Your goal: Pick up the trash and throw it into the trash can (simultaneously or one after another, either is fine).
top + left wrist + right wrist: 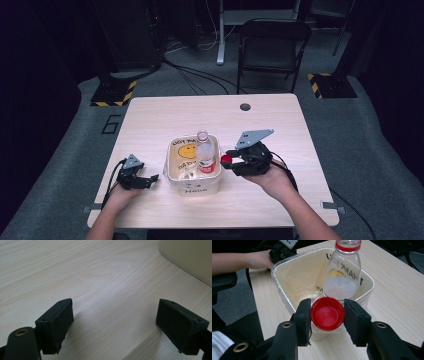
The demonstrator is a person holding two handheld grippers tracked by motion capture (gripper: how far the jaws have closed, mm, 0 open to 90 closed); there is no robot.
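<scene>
Where my left gripper (150, 178) sits low on the wooden surface (150, 120), I log its fingers (56, 325) wide apart with nothing between them, only bare wood; a cream wall of the bin (190, 257) lies just beyond the far finger. Next entry: white bin (194, 187), lined with a printed bag, between my two grippers. One clear plastic bottle (204, 152), uncapped, red ring at the neck, stands upright inside the bin, on the side nearer my right-hand fingers. Last entry: right gripper (227, 161), fingers (303, 317) clamped on a red cap (327, 313), one pad on each side of its rim, held just above the bin's near edge and in front of the bottle.
</scene>
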